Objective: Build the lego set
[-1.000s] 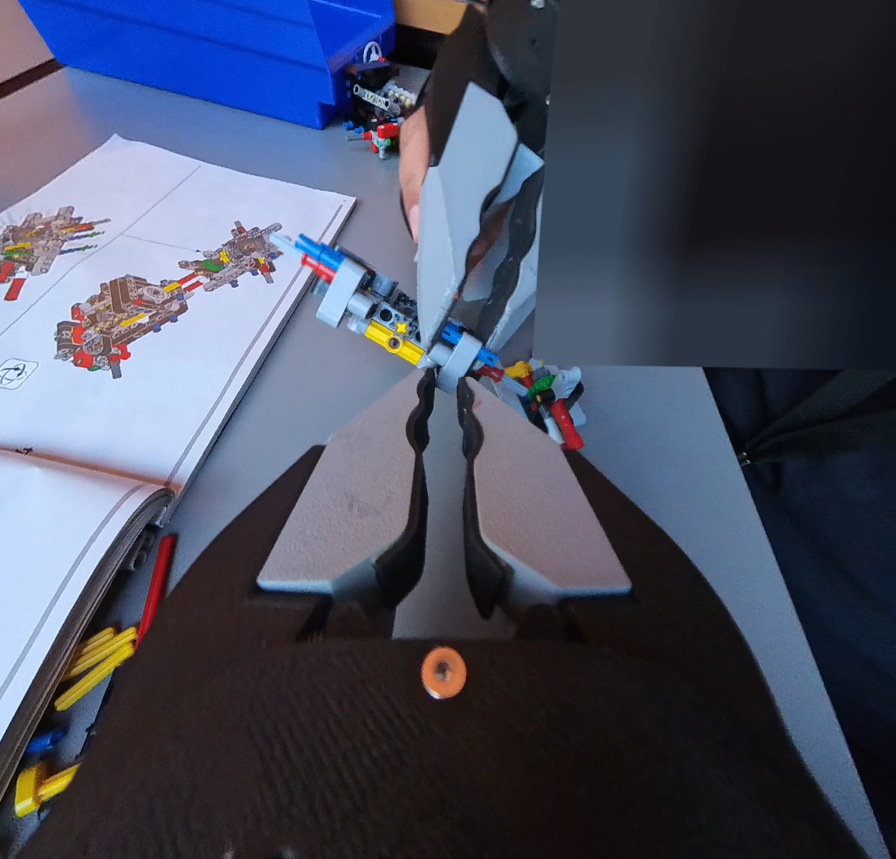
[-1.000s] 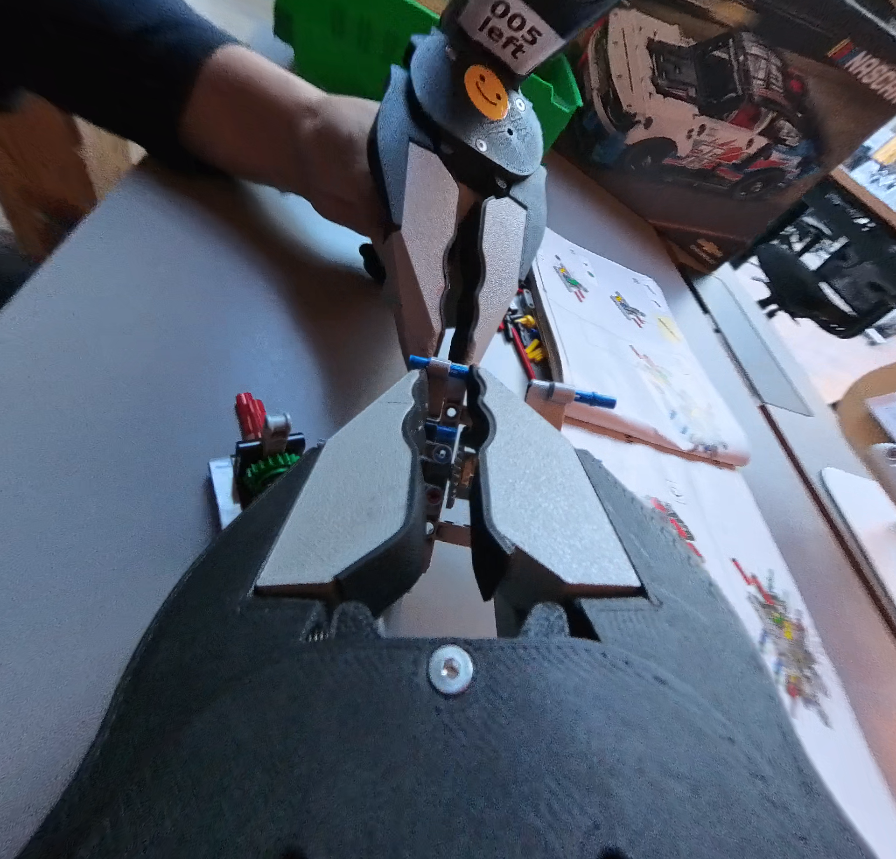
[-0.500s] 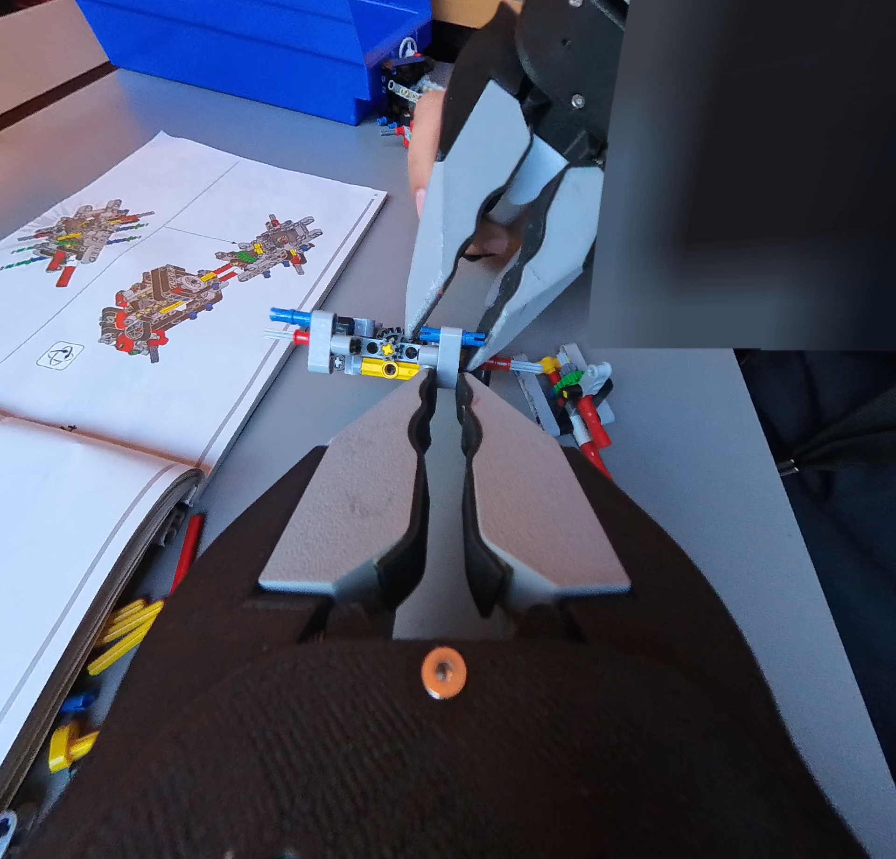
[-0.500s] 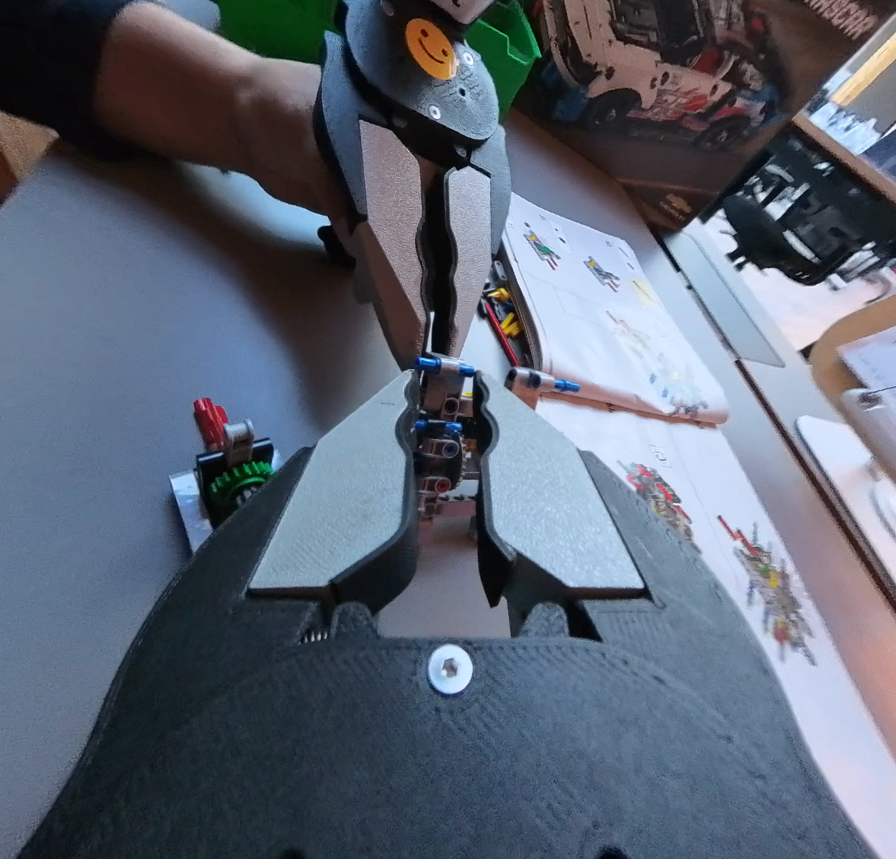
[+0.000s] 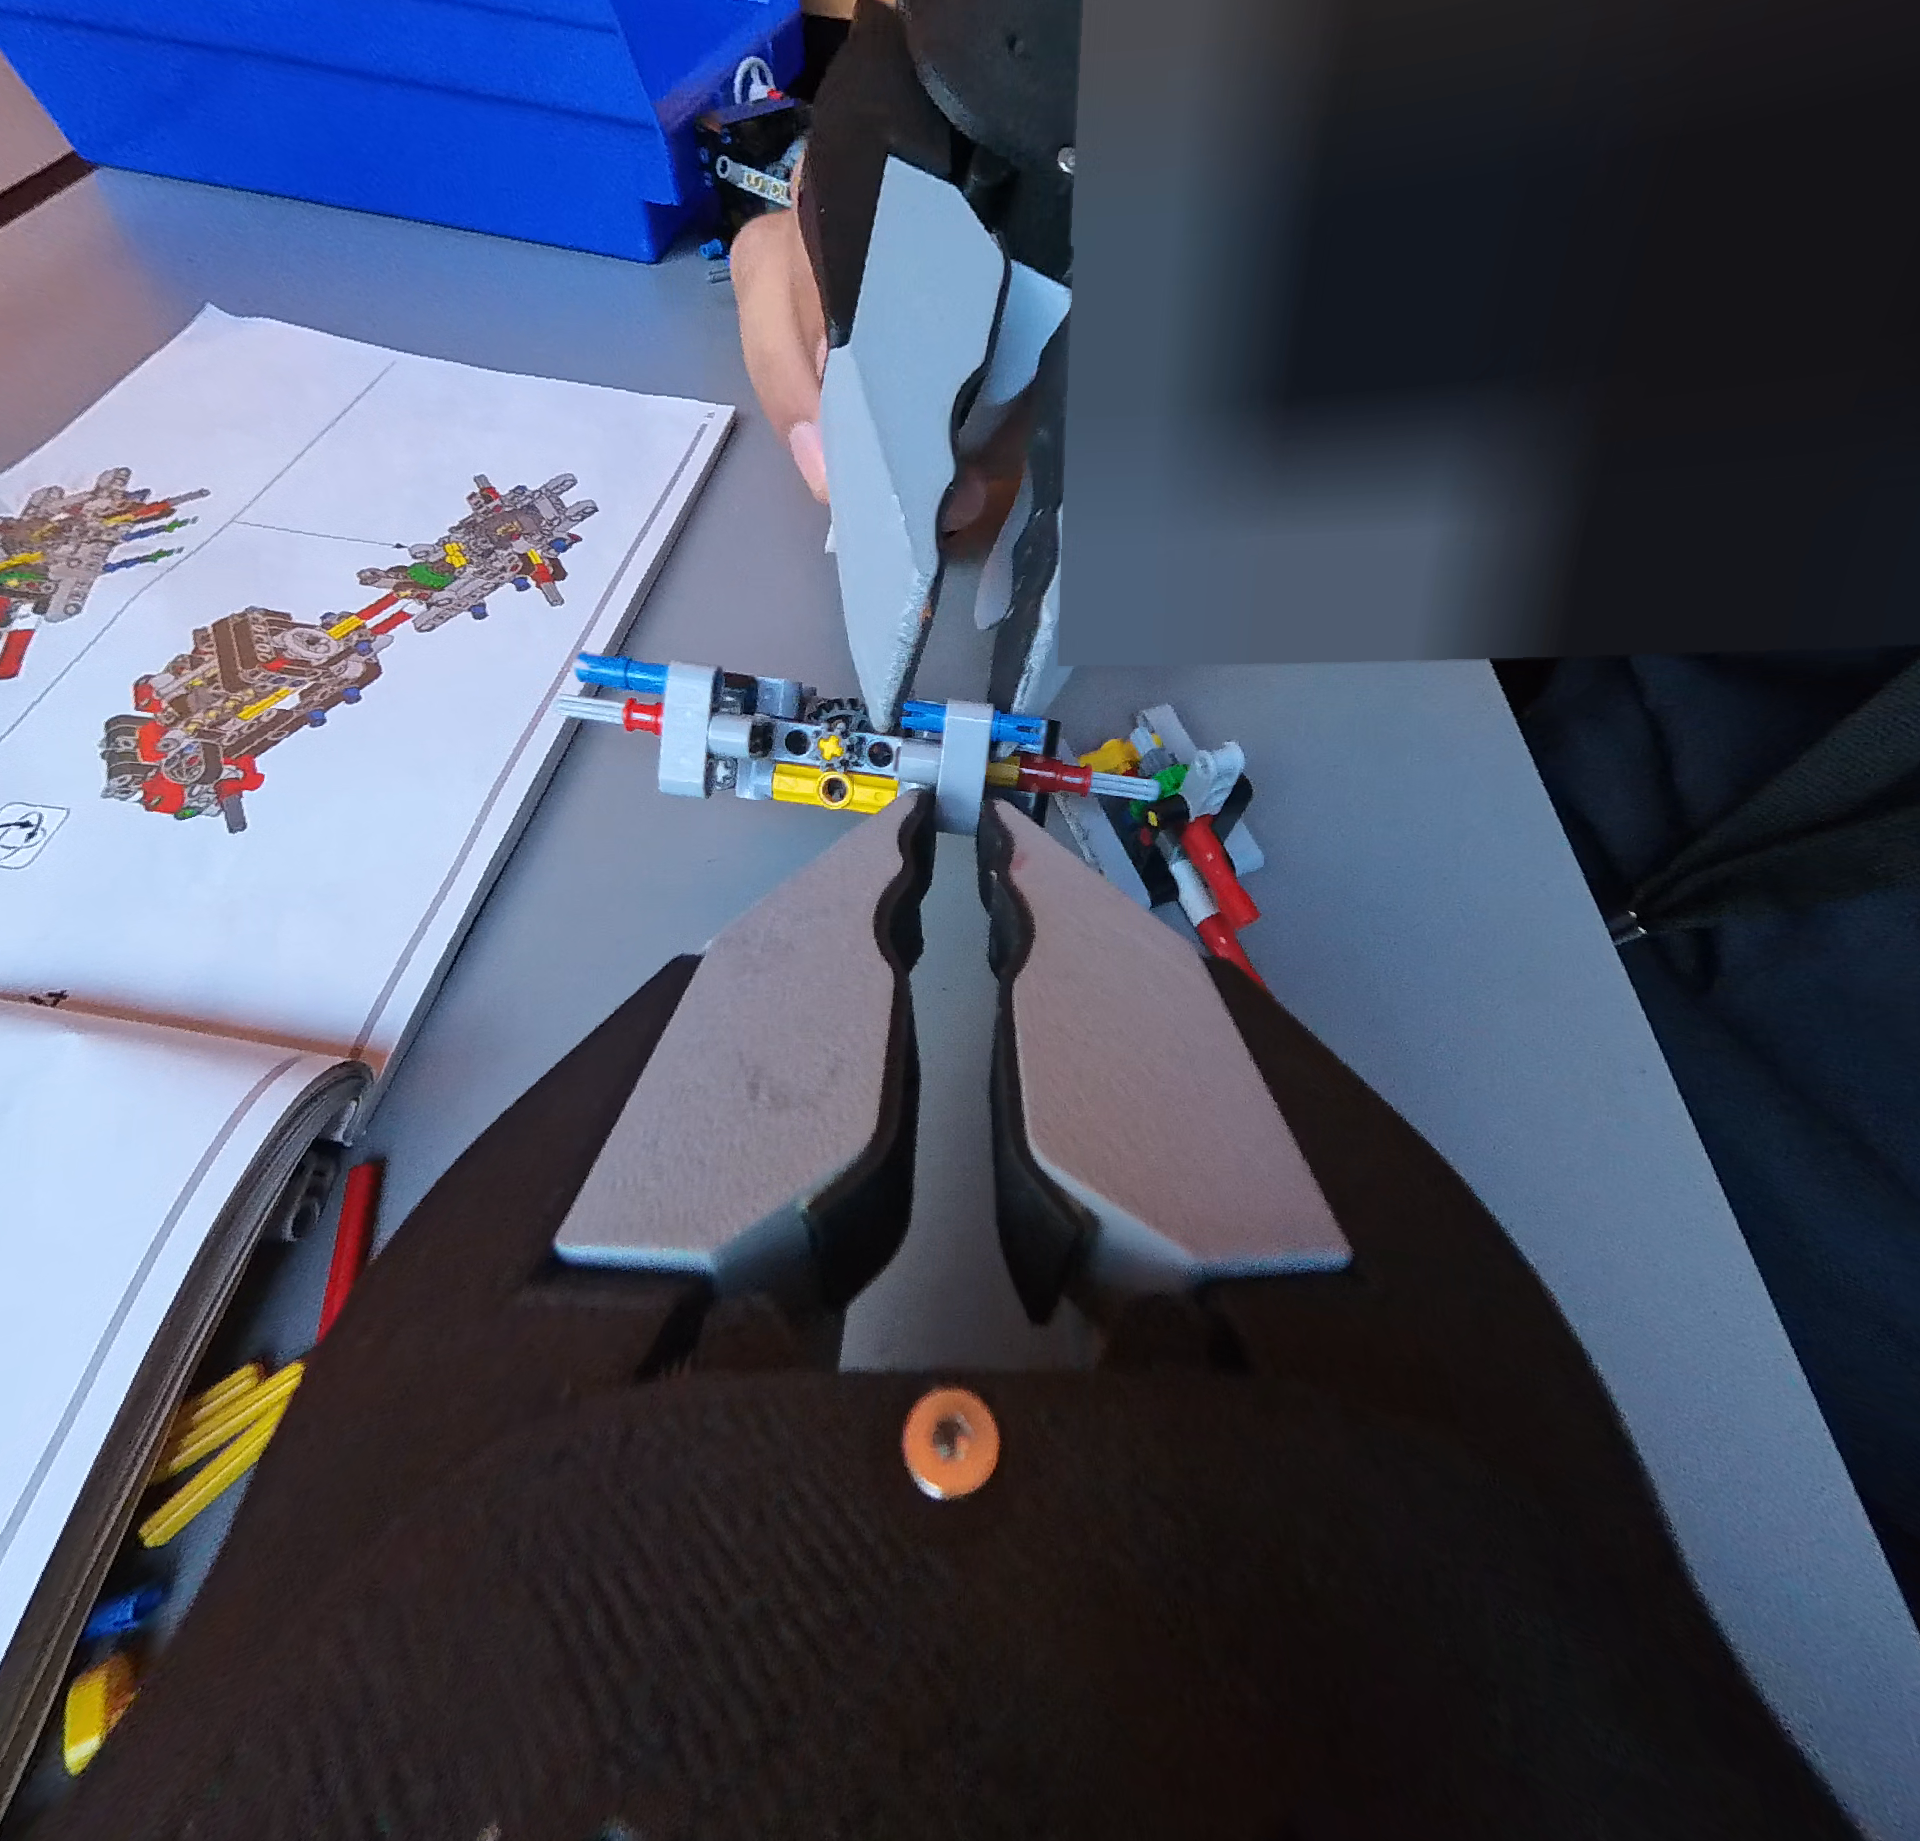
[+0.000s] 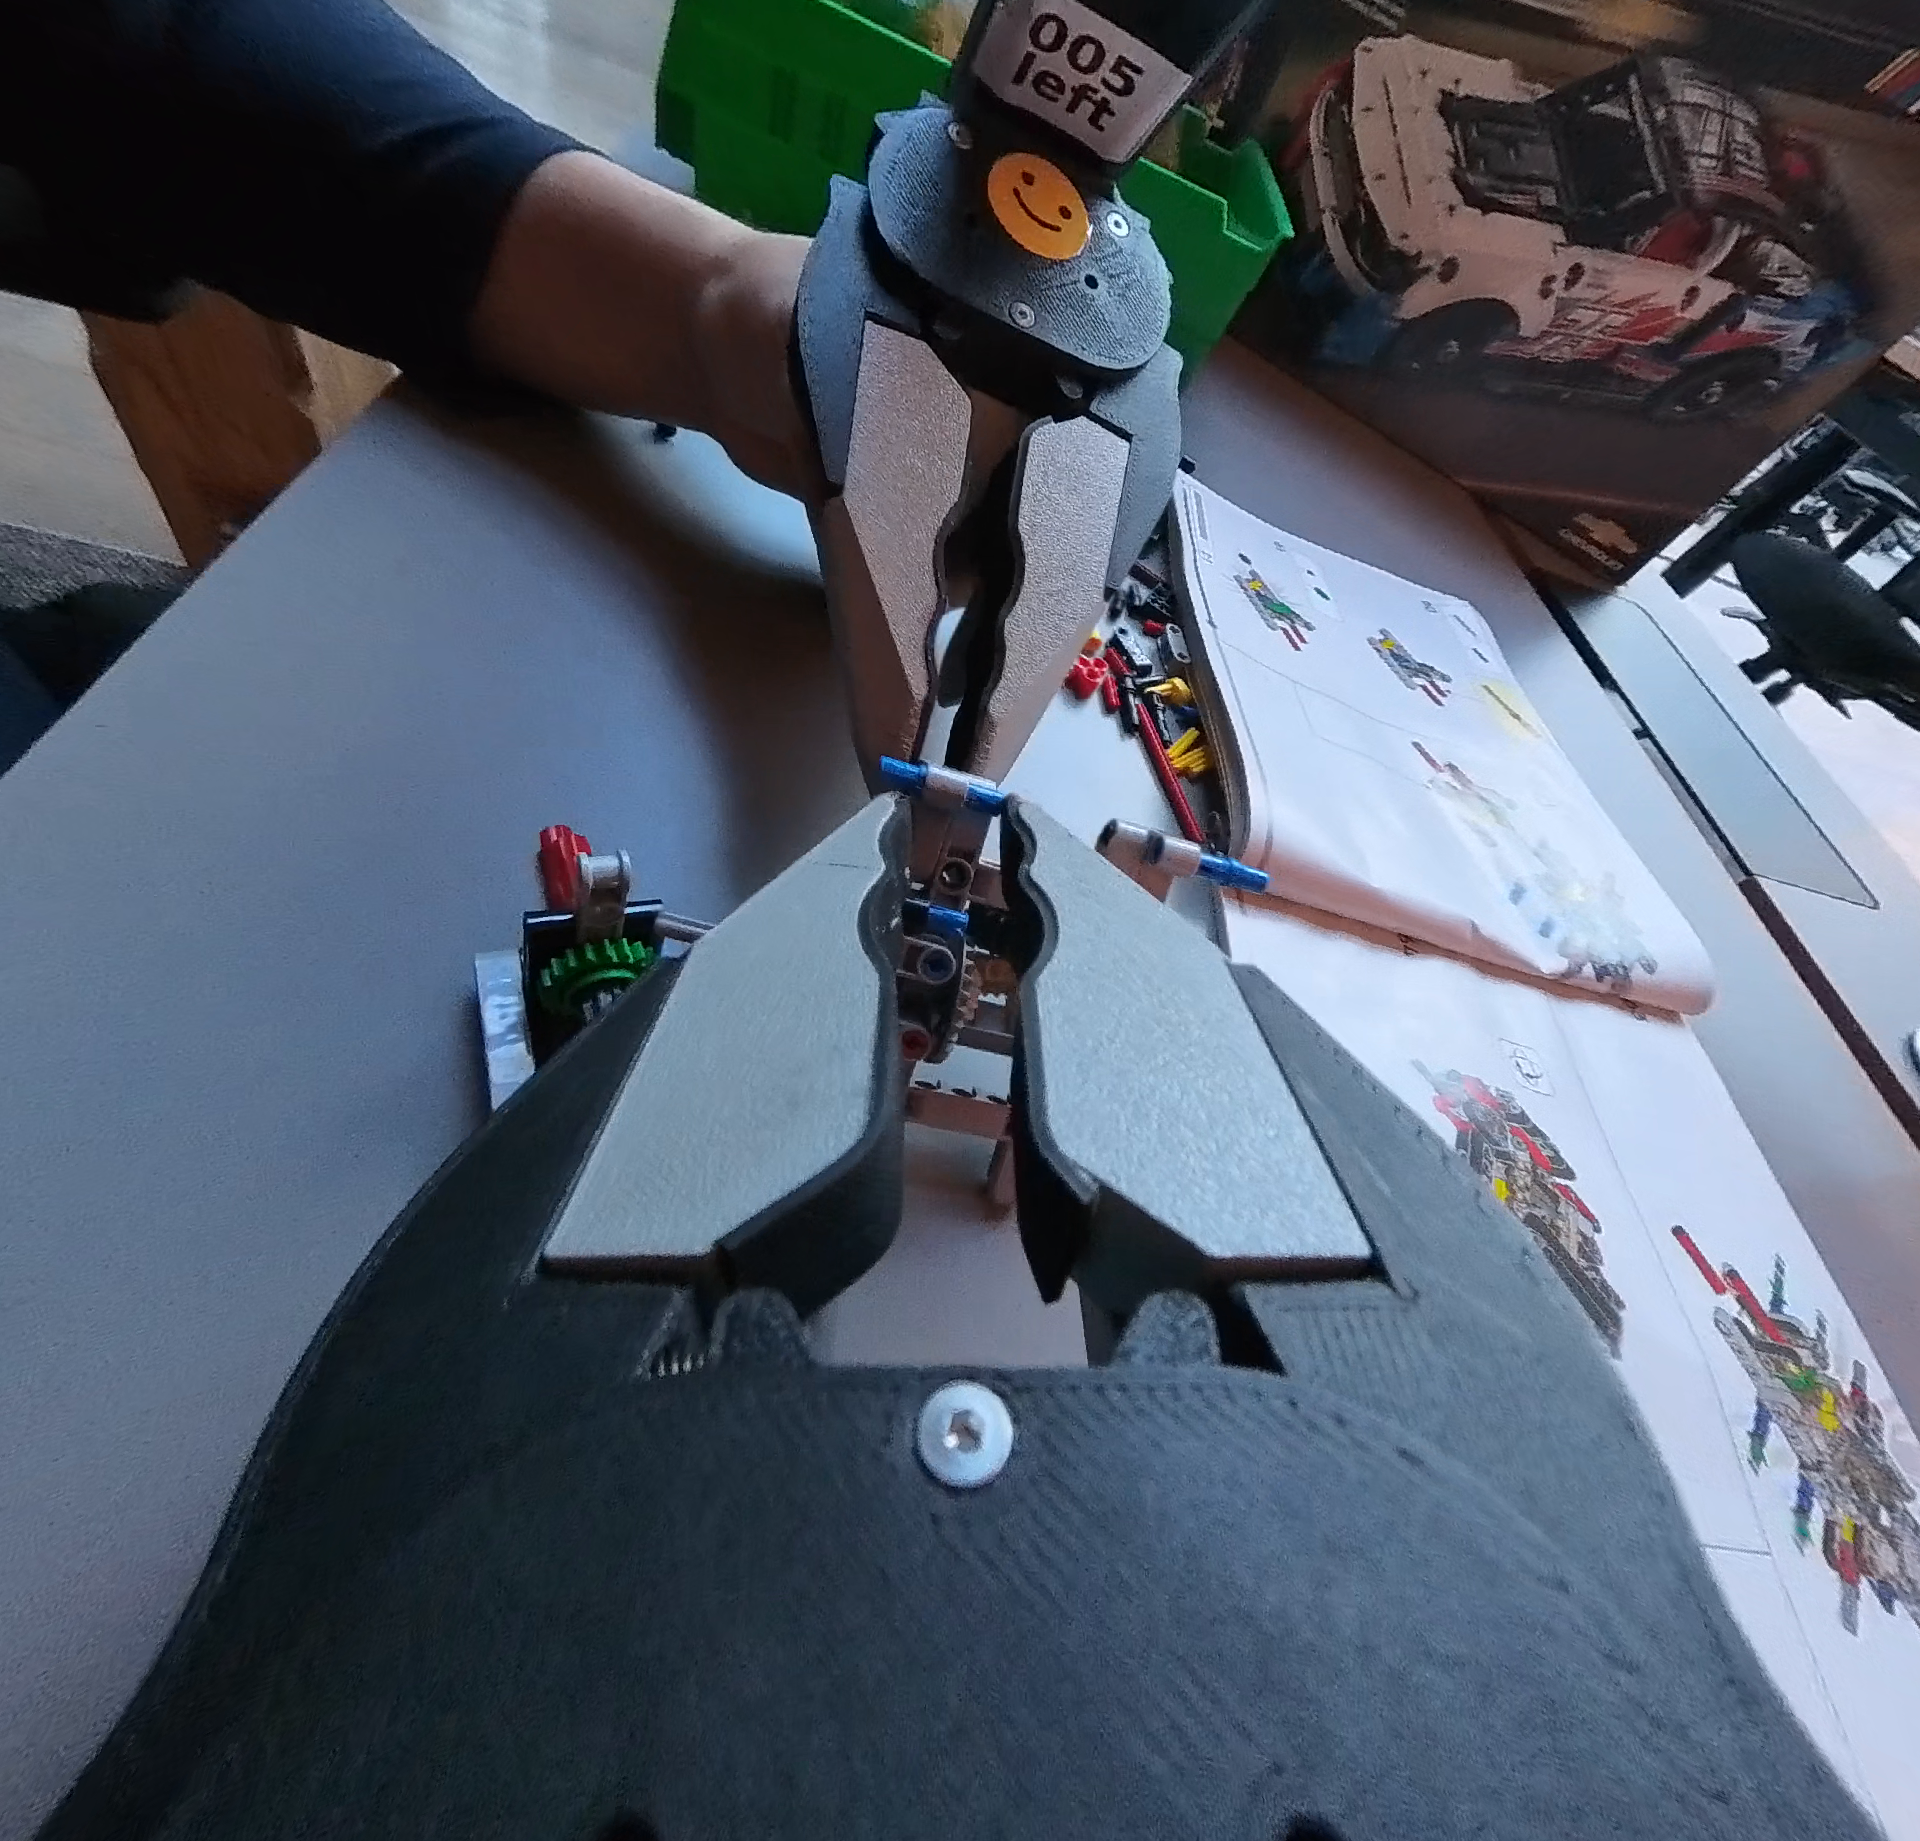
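One small brick assembly [image 5: 821, 752], grey beams with a yellow block, black gear, blue and red pins, hangs above the worktop [image 5: 623, 887]. Left gripper [image 5: 951, 820] pinches its grey end piece; right gripper [image 6: 951, 835] is clamped round its middle.

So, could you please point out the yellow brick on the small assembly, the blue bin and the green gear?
yellow brick [image 5: 831, 785]: left wrist view, its front face.
blue bin [image 5: 364, 56]: left wrist view, its front wall.
green gear [image 6: 592, 970]: right wrist view, its toothed rim.
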{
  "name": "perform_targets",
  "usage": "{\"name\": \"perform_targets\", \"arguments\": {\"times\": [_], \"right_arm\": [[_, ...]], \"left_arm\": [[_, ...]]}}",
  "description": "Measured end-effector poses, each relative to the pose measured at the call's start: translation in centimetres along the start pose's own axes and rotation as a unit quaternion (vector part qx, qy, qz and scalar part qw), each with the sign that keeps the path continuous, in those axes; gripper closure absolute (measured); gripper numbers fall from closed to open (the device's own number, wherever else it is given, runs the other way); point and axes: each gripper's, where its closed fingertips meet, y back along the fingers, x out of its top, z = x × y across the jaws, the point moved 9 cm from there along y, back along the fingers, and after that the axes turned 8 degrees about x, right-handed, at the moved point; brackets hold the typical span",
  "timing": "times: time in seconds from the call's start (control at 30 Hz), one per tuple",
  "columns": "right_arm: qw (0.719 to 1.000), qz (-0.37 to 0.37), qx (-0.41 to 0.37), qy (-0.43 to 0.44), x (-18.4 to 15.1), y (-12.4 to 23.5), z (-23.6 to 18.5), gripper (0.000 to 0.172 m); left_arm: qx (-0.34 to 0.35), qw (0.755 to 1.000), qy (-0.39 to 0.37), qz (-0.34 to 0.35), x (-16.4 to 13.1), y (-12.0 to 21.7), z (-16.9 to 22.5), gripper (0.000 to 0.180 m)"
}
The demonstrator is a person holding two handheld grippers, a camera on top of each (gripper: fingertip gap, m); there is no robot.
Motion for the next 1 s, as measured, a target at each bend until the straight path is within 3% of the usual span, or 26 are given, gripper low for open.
{"name": "perform_targets", "arguments": {"times": [0.2, 0.6, 0.8, 1.0], "right_arm": [[0.999, 0.048, 0.009, -0.024, 0.2, 0.1, 0.2, 0.160], [0.998, 0.064, 0.007, -0.013, 0.5, 0.0, -0.1, 0.160], [0.998, 0.019, -0.017, 0.050, 1.0, -0.3, -0.4, 0.160], [0.984, -0.085, -0.036, 0.153, 1.2, -1.3, -1.5, 0.161]], "left_arm": [[-0.023, 0.999, 0.022, 0.024, 0.2, 0.4, -0.2, 0.177], [-0.041, 0.998, 0.032, 0.028, 0.2, 0.5, -0.1, 0.177], [-0.031, 0.999, 0.038, 0.016, 0.1, 0.6, -0.3, 0.177], [-0.037, 0.998, 0.046, -0.035, -0.5, 0.1, -0.3, 0.177]]}}
